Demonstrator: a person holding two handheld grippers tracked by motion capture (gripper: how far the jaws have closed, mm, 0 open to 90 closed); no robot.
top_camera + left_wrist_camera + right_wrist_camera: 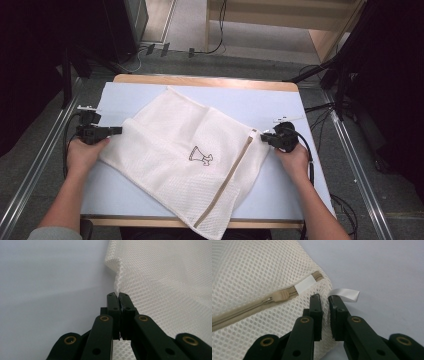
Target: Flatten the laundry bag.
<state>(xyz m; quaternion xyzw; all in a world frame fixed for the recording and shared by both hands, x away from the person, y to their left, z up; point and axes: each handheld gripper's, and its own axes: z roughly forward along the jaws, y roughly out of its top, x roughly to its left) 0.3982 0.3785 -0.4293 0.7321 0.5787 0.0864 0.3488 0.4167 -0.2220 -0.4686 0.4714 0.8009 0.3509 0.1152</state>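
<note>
Mesh bag: white net laundry bag (pixel 182 150) lying flat and a bit crooked on the counter, with its near corner hanging over the front edge.
Weight: it looks very light, so I think it will lift with almost no pull.
Feel: soft and floppy; it folds and sags, so it needs two holds to stay spread out.
Grip: the net has small holes and looks a little rough, so it should not slip much, but a thin pinch could pull out.
Zipper: tan zipper (pixel 249 306) runs along the bag's right side, and its pull sits near the far end by a white tab (pixel 304 284).
Loop: small white ribbon loop (pixel 345 294) sticks out from the bag's corner beside the zipper end.
Left claw: left claw (pixel 117 295) is clenched tight on the bag's left edge, and a small ridge of net stands up from the pinch.
Right claw: right claw (pixel 325 300) is at the bag's zipper corner with net bunched between its jaws; it seems to be gripping, though a small gap shows.
Best hold: the two side corners of the bag, as now.
Counter: pale blue counter (pixel 280 105), smooth and flat, with a wood edge.
Room: grey floor and cables lie beyond the bag.
</note>
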